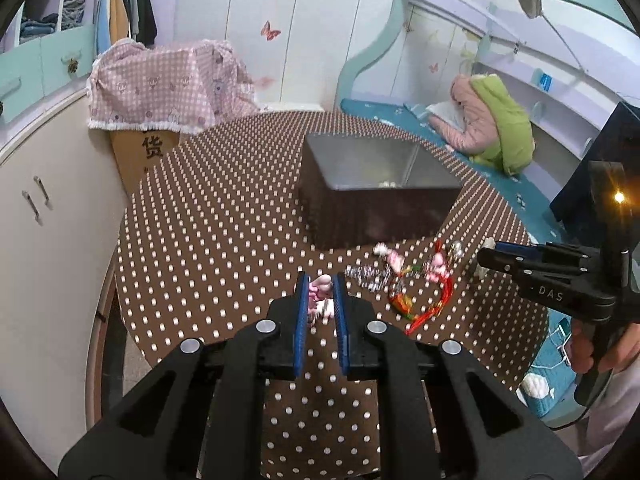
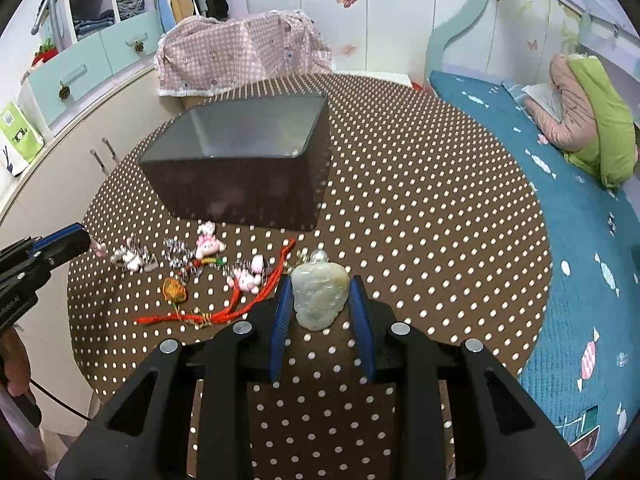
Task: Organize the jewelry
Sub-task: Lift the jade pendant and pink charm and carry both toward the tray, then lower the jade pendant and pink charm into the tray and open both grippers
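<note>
My left gripper [image 1: 321, 283] is shut on a small pink bunny charm [image 1: 322, 292], held just above the dotted brown tablecloth [image 1: 224, 240]. In the right wrist view, the left gripper [image 2: 86, 240] comes in from the left with a pink bit at its tip. My right gripper [image 2: 320, 285] is shut on a pale jade pendant [image 2: 319, 298], whose red cord [image 2: 240, 308] trails left over the cloth. Several pink charms [image 2: 208, 242], silvery chains [image 2: 176, 250] and an orange charm [image 2: 174, 290] lie in front of the open dark box [image 2: 240, 168], which stands beyond both grippers.
The round table [image 2: 420, 200] sits between white cabinets [image 1: 48, 240] on the left and a teal bench [image 2: 580, 240] on the right, where a pink and green jacket [image 2: 588, 120] lies. A pink checked cloth [image 2: 240, 52] covers a carton behind the table. A person's hand [image 1: 600, 344] holds the right gripper.
</note>
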Available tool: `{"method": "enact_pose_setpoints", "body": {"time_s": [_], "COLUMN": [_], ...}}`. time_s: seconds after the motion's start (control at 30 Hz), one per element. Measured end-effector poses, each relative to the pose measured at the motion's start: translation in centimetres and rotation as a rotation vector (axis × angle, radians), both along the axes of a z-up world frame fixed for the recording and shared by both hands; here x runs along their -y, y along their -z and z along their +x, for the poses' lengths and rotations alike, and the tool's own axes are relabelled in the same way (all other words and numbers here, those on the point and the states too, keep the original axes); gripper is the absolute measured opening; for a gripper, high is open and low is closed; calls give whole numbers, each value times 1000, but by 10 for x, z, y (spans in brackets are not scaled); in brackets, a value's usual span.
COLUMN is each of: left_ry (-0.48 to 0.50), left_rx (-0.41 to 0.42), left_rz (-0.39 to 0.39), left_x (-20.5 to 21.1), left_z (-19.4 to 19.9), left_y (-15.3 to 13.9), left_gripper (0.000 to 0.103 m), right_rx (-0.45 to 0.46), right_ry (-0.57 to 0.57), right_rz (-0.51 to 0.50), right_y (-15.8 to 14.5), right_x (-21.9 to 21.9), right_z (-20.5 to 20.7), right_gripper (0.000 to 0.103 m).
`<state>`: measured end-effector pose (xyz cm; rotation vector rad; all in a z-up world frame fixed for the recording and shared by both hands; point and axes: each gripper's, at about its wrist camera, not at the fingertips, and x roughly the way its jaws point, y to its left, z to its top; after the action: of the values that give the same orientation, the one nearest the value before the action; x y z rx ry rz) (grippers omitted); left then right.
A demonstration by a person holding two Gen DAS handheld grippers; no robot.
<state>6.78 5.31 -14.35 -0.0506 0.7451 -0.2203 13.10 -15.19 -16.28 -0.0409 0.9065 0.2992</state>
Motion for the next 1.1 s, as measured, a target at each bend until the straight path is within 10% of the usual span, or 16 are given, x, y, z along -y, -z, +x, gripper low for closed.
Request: {"method": "enact_pose_setpoints", "body": {"time_s": [0.5, 1.1], "left_ry": [50, 59], "left_rx": [152, 79], "left_rz": [22, 24], "left_x": [32, 48], "left_z": [49, 99], "left_y": [-47, -24], "left_gripper": [13, 14], "right_rx": [154, 64], "right_ry": [-81, -138], "right_rz": [20, 15], "right_y": [-54, -37], "right_x": [-18, -44], "right_z": [21, 65], "right_gripper": [28, 28]}}
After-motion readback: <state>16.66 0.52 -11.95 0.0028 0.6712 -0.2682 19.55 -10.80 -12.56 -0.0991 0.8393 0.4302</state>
